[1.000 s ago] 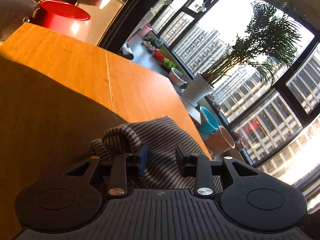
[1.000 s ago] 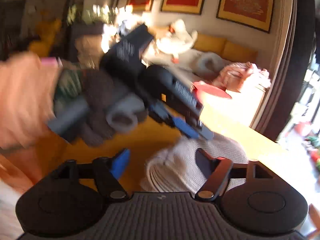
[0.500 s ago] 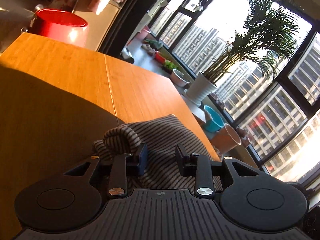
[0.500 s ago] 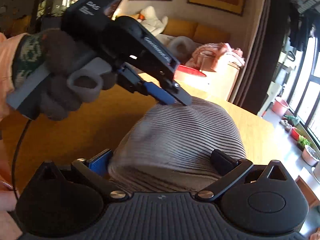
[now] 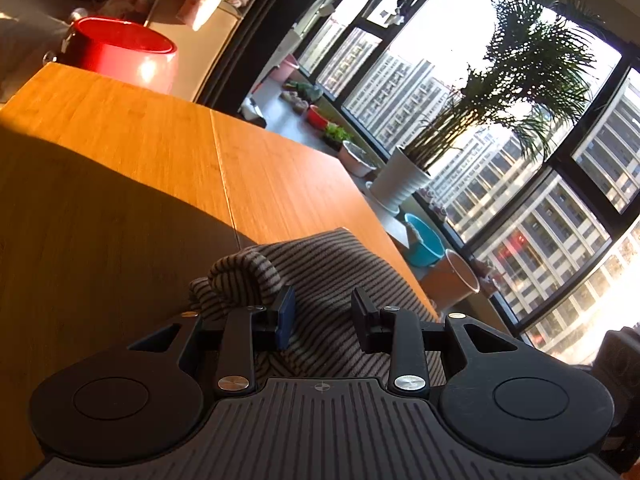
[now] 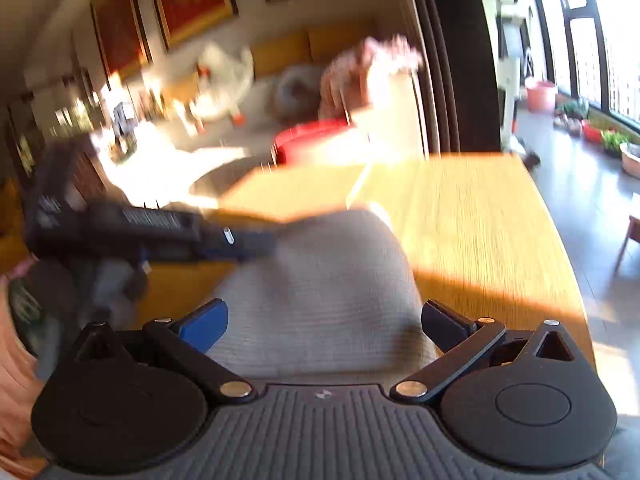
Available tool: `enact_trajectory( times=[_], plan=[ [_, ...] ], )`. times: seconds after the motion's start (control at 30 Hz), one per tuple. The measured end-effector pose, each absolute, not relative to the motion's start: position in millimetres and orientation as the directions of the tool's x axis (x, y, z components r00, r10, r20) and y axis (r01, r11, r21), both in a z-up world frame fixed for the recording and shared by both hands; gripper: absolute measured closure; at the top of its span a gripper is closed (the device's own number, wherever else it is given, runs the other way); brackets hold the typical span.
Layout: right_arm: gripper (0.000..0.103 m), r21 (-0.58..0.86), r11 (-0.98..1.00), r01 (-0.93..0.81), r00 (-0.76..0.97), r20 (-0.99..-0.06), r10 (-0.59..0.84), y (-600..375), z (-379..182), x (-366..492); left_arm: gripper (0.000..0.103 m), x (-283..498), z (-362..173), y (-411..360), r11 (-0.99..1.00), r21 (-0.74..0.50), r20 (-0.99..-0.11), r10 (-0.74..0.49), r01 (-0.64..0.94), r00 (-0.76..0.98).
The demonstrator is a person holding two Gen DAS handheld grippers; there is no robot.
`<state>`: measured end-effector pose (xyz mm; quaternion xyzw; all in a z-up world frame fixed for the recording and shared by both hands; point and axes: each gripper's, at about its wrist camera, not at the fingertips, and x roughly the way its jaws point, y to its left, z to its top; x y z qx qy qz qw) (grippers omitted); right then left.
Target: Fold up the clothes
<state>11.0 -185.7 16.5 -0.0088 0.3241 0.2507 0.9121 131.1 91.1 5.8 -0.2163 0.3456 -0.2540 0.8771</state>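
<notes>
A grey-and-dark striped garment lies bunched on a wooden table near its right edge. My left gripper stands narrowed, with striped cloth filling the gap between its fingers and a rolled fold bulging beside the blue pad. In the blurred right wrist view the same garment reaches toward the camera, and my right gripper stands wide open astride its near end. The left gripper comes in from the left and meets the garment's far left edge. A gloved hand holds it.
A red bucket stands beyond the table's far end. Past the right edge are a white plant pot, a blue basin and large windows. Sunlit bare wood stretches to the right of the garment. A sofa with clothes sits behind.
The right wrist view has swung right and blurred. The left gripper, high over the garment half a second ago, now sits lower at its left edge. The left view tilted slightly.
</notes>
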Motion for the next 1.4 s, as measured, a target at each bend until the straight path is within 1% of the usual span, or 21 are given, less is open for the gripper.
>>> enact_trajectory(
  times=[0.03, 0.13, 0.23, 0.43, 0.53, 0.63, 0.7, 0.73, 0.8, 0.83, 0.87, 0.9, 0.93, 0.97, 1.07, 1.13, 1.2, 1.23, 1.3, 1.4],
  plan=[
    [0.000, 0.130, 0.889, -0.439, 0.642, -0.647, 0.412, -179.8, 5.7, 19.8, 0.068, 130.3, 6.1, 90.6, 0.782, -0.547, -0.499, -0.590, 0.298, 0.635],
    [0.000, 0.134, 0.904, -0.407, 0.673, -0.626, 0.395, -173.2, 3.9, 16.7, 0.068, 128.9, 6.0, 90.3, 0.798, -0.524, -0.505, -0.573, 0.298, 0.645],
    [0.000, 0.122, 0.912, -0.391, 0.670, -0.642, 0.373, -170.5, 8.1, 18.8, 0.067, 130.1, 5.8, 91.1, 0.798, -0.525, -0.507, -0.572, 0.296, 0.644],
    [0.000, 0.132, 0.919, -0.372, 0.682, -0.633, 0.367, -169.9, 1.6, 15.3, 0.066, 130.5, 12.2, 89.4, 0.814, -0.506, -0.523, -0.553, 0.286, 0.649],
    [0.000, 0.138, 0.918, -0.371, 0.687, -0.624, 0.371, -170.7, -1.2, 14.0, 0.068, 124.5, 27.0, 86.5, 0.845, -0.454, -0.532, -0.511, 0.282, 0.675],
    [0.000, 0.143, 0.919, -0.368, 0.693, -0.617, 0.373, -173.0, -2.6, 12.9, 0.063, 112.4, 50.6, 85.5, 0.854, -0.420, -0.485, -0.496, 0.306, 0.720],
    [0.000, 0.147, 0.919, -0.366, 0.694, -0.615, 0.375, -174.0, -3.2, 12.6, 0.063, 106.6, 63.5, 86.3, 0.836, -0.435, -0.430, -0.519, 0.334, 0.739],
    [0.000, 0.149, 0.919, -0.365, 0.695, -0.613, 0.375, -174.5, -3.6, 12.5, 0.060, 105.6, 67.3, 85.7, 0.822, -0.447, -0.404, -0.537, 0.352, 0.741],
    [0.000, 0.150, 0.920, -0.363, 0.698, -0.610, 0.375, -175.0, -4.2, 11.8, 0.053, 109.4, 67.1, 80.5, 0.802, -0.464, -0.391, -0.567, 0.377, 0.726],
    [0.000, 0.150, 0.920, -0.362, 0.700, -0.608, 0.375, -175.0, -4.4, 11.2, 0.049, 114.6, 62.3, 75.8, 0.804, -0.465, -0.415, -0.568, 0.371, 0.711],
    [0.000, 0.150, 0.921, -0.360, 0.703, -0.605, 0.373, -174.7, -5.0, 10.5, 0.049, 121.2, 52.2, 72.1, 0.815, -0.463, -0.458, -0.557, 0.350, 0.693],
    [0.000, 0.150, 0.922, -0.358, 0.706, -0.603, 0.372, -174.4, -5.6, 9.8, 0.050, 128.3, 38.5, 69.9, 0.831, -0.457, -0.507, -0.536, 0.316, 0.676],
    [0.000, 0.151, 0.923, -0.355, 0.710, -0.598, 0.371, -174.1, -5.7, 8.4, 0.055, 134.0, 26.2, 69.0, 0.844, -0.452, -0.543, -0.518, 0.290, 0.661],
    [0.000, 0.152, 0.924, -0.352, 0.715, -0.594, 0.370, -173.8, -5.7, 6.9, 0.059, 134.6, 19.6, 72.3, 0.844, -0.456, -0.544, -0.516, 0.283, 0.662],
    [0.000, 0.178, 0.925, -0.336, 0.721, -0.583, 0.374, -175.3, -7.6, 3.4, 0.059, 128.3, 16.0, 86.6, 0.828, -0.482, -0.514, -0.532, 0.286, 0.673],
    [0.000, 0.208, 0.920, -0.333, 0.714, -0.582, 0.390, -177.9, -10.2, 4.3, 0.059, 123.3, 16.9, 92.7, 0.840, -0.460, -0.520, -0.518, 0.289, 0.679],
    [0.000, 0.226, 0.913, -0.340, 0.703, -0.583, 0.406, -180.5, -11.9, 6.8, 0.056, 118.7, 17.2, 95.3, 0.860, -0.427, -0.532, -0.488, 0.279, 0.692],
    [0.000, 0.231, 0.913, -0.338, 0.702, -0.584, 0.407, -181.1, -12.3, 7.2, 0.039, 116.7, 16.8, 96.5, 0.870, -0.414, -0.538, -0.472, 0.269, 0.699],
    [0.000, 0.233, 0.910, -0.341, 0.700, -0.583, 0.412, -182.7, -12.4, 6.3, 0.038, 113.2, 16.3, 98.9, 0.886, -0.391, -0.548, -0.443, 0.251, 0.710],
    [0.000, 0.249, 0.898, -0.363, 0.689, -0.577, 0.438, -189.9, -9.5, 6.3, 0.038, 111.6, 18.7, 100.0, 0.883, -0.394, -0.545, -0.449, 0.256, 0.708]
  ],
)
